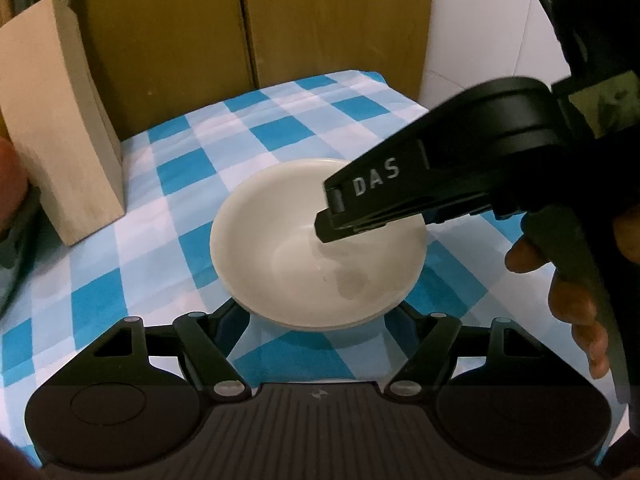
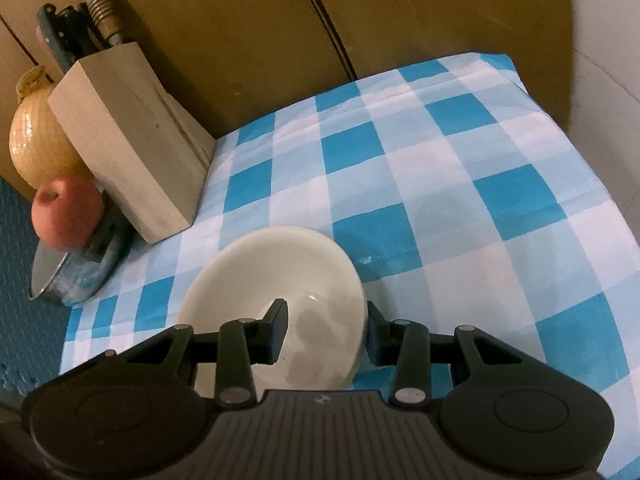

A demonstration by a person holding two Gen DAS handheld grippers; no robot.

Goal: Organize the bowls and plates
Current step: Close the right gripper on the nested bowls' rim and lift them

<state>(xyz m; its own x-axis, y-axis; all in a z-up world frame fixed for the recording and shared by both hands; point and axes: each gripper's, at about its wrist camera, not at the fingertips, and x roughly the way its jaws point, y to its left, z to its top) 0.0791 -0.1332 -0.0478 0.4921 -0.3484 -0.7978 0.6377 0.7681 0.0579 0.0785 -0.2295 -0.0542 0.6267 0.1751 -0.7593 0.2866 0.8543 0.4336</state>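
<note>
A white bowl (image 1: pixel 280 240) sits nested on a second white dish on the blue checked tablecloth (image 1: pixel 192 160). My left gripper (image 1: pixel 318 312) is open, low at the stack's near edge, one finger on each side; its fingertips are hidden under the dishes. My right gripper (image 1: pixel 328 216) reaches in from the right over the bowl. In the right wrist view the right gripper (image 2: pixel 326 332) is open and straddles the bowl's (image 2: pixel 256 272) right rim, the left finger (image 2: pixel 276 328) inside the bowl and the right finger outside. I cannot tell whether the fingers touch the rim.
A wooden knife block (image 2: pixel 128 140) with knife handles stands at the back left, also in the left wrist view (image 1: pixel 60 132). Behind it lie an onion (image 2: pixel 36 144) and an apple (image 2: pixel 66 216) on a metal pot lid (image 2: pixel 48 276). Brown cabinet doors (image 1: pixel 248 20) stand behind the table.
</note>
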